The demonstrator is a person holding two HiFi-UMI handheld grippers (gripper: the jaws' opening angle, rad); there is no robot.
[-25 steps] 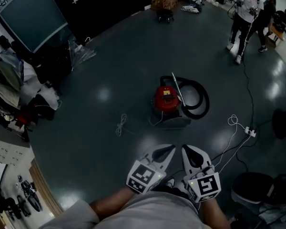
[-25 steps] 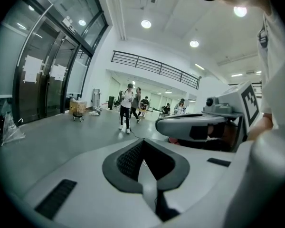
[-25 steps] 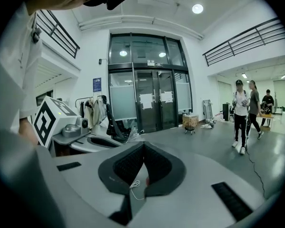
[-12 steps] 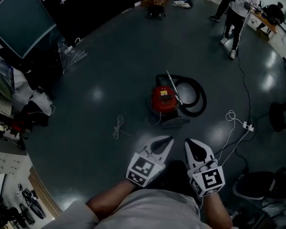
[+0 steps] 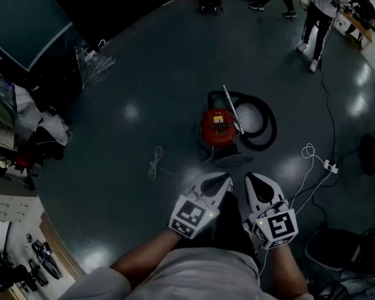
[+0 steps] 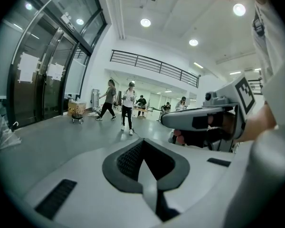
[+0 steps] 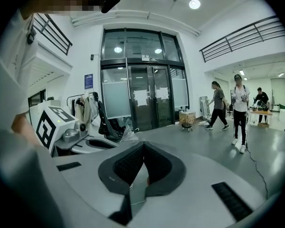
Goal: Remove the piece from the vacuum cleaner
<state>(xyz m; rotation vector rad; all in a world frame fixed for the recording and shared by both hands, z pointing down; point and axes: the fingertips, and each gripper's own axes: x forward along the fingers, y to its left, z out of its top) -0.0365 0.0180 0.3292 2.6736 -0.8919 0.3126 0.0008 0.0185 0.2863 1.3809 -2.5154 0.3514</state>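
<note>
A red canister vacuum cleaner (image 5: 219,127) stands on the dark floor a few steps ahead of me. Its black hose (image 5: 262,128) loops on the right, and a pale wand (image 5: 232,108) lies slanted across its top. My left gripper (image 5: 224,179) and right gripper (image 5: 252,179) are held side by side at waist height, short of the vacuum and touching nothing. Both are shut with nothing between the pads. The left gripper view shows its closed jaws (image 6: 143,148) and the right gripper (image 6: 204,120) beside it. In the right gripper view the jaws (image 7: 142,151) point across the hall.
A coiled white cord (image 5: 155,162) lies left of the vacuum. A power strip (image 5: 328,166) with white cable lies to its right. Clutter and a large screen (image 5: 28,17) line the left side. People (image 5: 319,17) stand far back right, and a dark chair base (image 5: 337,249) sits at lower right.
Both grippers stay shut and side by side, shifting only slightly. The head view has tilted a little. The people at the far end have walked about.
</note>
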